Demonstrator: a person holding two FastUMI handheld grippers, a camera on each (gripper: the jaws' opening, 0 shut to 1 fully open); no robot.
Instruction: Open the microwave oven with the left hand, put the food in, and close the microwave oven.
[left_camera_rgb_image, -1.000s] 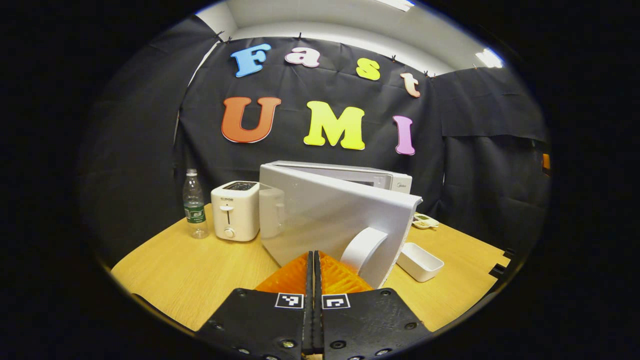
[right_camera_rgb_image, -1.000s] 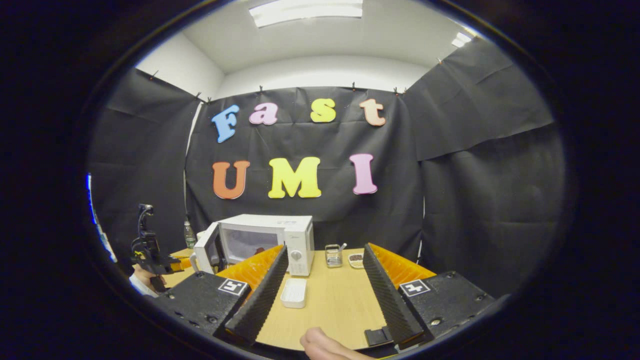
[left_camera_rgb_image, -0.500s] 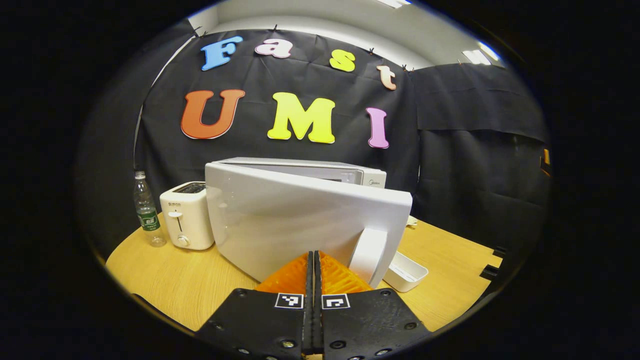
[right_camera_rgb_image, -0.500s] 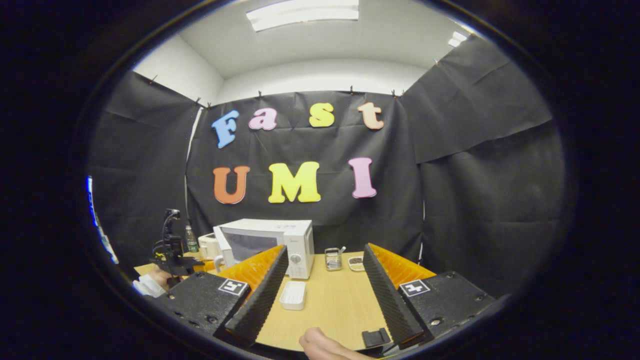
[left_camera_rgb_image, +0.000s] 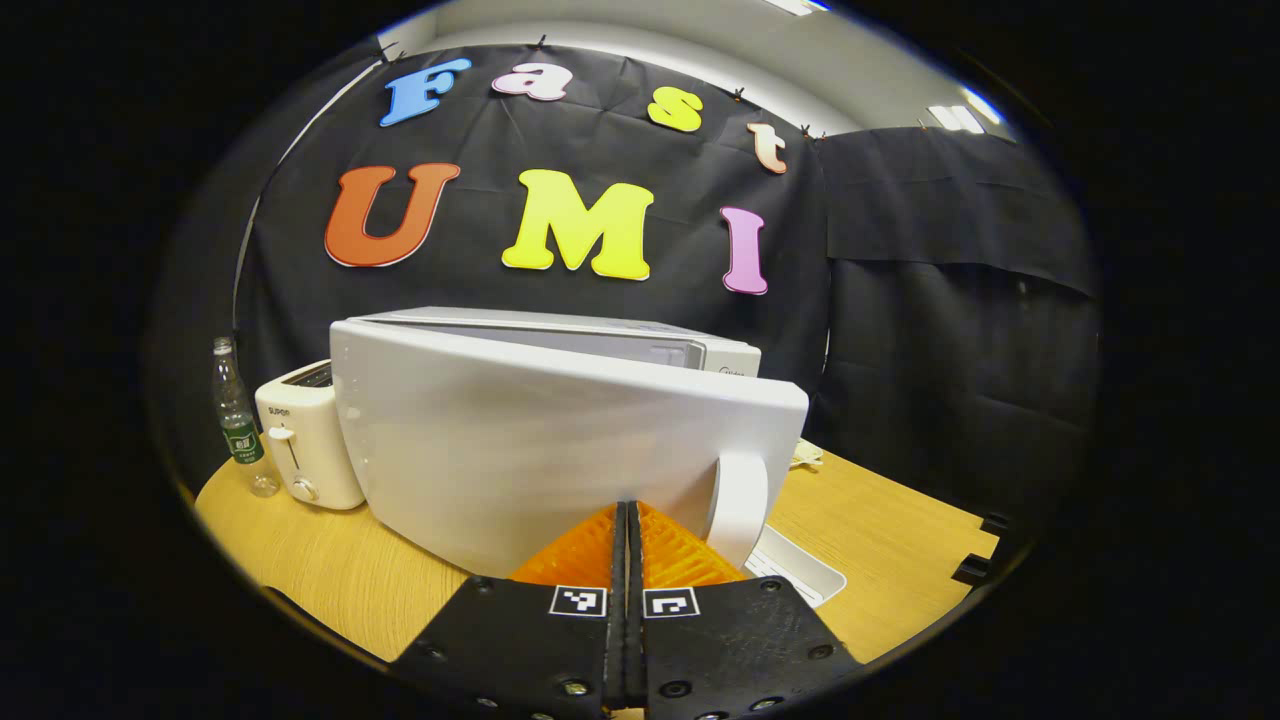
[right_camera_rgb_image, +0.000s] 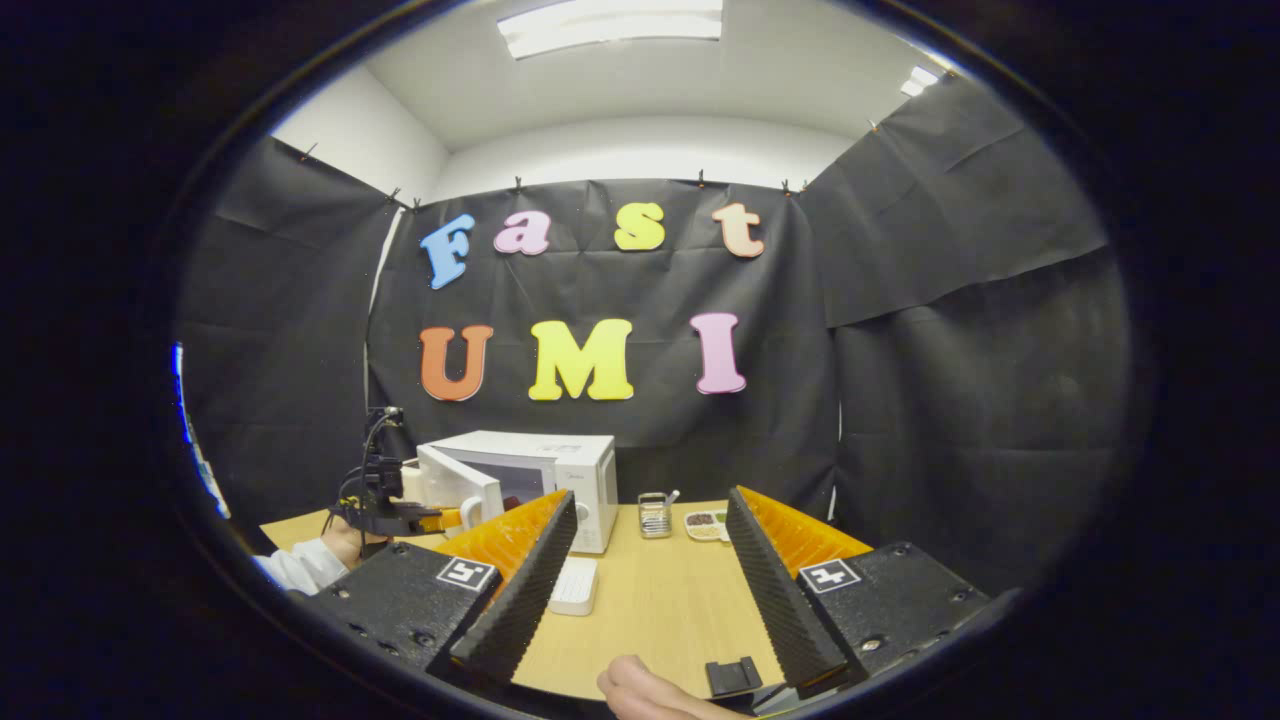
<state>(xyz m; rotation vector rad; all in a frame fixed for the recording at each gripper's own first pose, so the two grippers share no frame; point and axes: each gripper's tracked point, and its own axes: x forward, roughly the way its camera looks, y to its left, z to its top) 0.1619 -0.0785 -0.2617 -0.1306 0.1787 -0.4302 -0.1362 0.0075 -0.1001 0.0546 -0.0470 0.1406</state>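
The white microwave (left_camera_rgb_image: 560, 325) stands at the back of the wooden table with its door (left_camera_rgb_image: 520, 440) ajar, swung most of the way toward the body. My left gripper (left_camera_rgb_image: 627, 520) is shut with nothing between its fingers, and its tips rest against the door's outer face just left of the curved white handle (left_camera_rgb_image: 738, 505). The right gripper view shows the same microwave (right_camera_rgb_image: 565, 460), the door (right_camera_rgb_image: 460, 485), and the left gripper (right_camera_rgb_image: 440, 518) held by a hand. My right gripper (right_camera_rgb_image: 650, 510) hangs open and empty above the table. The door hides the oven's inside.
A white toaster (left_camera_rgb_image: 300, 440) and a plastic bottle (left_camera_rgb_image: 237, 420) stand left of the microwave. An empty white tray (right_camera_rgb_image: 573, 587) lies in front of it. A small metal holder (right_camera_rgb_image: 655, 513) and a dish (right_camera_rgb_image: 705, 521) sit to its right. A hand (right_camera_rgb_image: 640, 695) shows at the bottom.
The microwave door has swung from wide open toward its body, with my shut left gripper pressing along behind it. The right gripper has barely moved.
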